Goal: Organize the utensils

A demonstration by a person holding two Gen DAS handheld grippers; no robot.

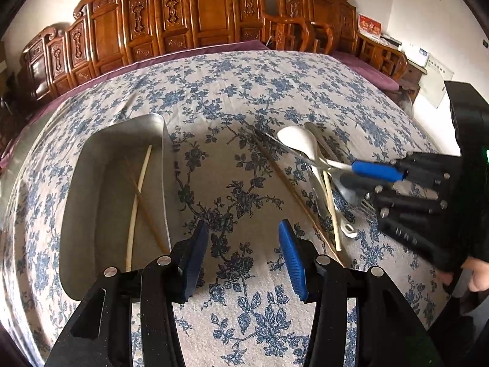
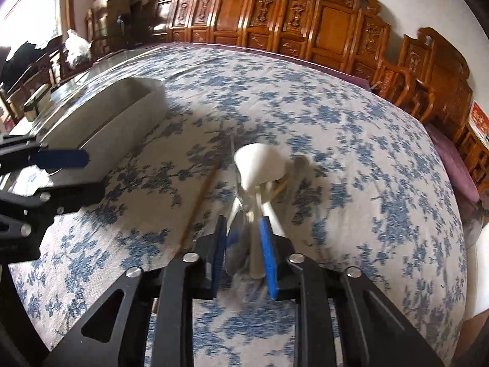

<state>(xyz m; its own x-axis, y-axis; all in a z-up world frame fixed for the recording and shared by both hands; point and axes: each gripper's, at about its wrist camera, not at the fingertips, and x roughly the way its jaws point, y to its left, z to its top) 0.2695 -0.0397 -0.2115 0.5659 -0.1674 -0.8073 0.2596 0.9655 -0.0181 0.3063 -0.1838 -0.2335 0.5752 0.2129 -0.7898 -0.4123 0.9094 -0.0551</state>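
A metal tray [image 1: 91, 189] lies on the floral cloth at the left and holds a white chopstick [image 1: 137, 198] crossed by a brown chopstick [image 1: 146, 211]. My left gripper [image 1: 243, 226] hangs open over bare cloth just right of the tray, with nothing between its pads. To the right lies a pile of utensils: a white spoon [image 1: 298, 143], a fork [image 1: 366, 206], a cream chopstick [image 1: 331, 214] and a long brown chopstick [image 1: 290, 192]. My right gripper [image 2: 242, 220] is down in this pile. Its pads sit against a metal spoon [image 2: 235, 241] and the white spoon's handle [image 2: 255, 253], though the view is blurred.
The tray's tall wall [image 2: 107, 122] stands between the pile and the far left. Carved wooden chairs [image 1: 195, 15] line the far edge of the table. A person's hand [image 1: 476, 275] holds the right tool at the right edge. The left gripper [image 2: 88, 177] reaches in from the left.
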